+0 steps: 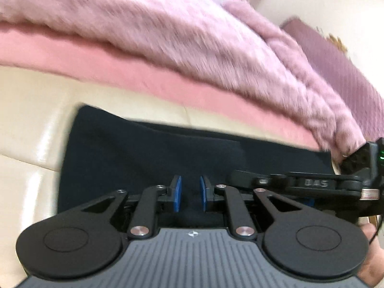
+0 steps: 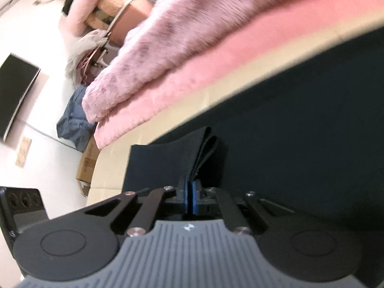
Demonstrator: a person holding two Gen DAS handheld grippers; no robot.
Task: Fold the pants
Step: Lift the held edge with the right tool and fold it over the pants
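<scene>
Dark navy pants [image 1: 148,153] lie flat on a cream leather surface [image 1: 28,129], maybe a sofa or bed edge, with a pink blanket [image 1: 168,88] and a fluffy lilac throw [image 1: 192,38] behind them. In the left wrist view the pants fill the middle of the frame and stretch long from left to right.

The left tongs [image 1: 190,193] sit right over the near edge of the cloth, parted, with nothing between the blue pads [image 1: 177,192].

The right tongs [image 1: 242,180] come in from the right side of that frame, close beside the left ones. In their own view the right tongs [image 2: 190,198] are pinched tight on a bunched fold of the pants [image 2: 300,124], just ahead of them at the frame's middle.

I think the right hand must carry its end along the long way, while the left grabs the near edge.
</scene>
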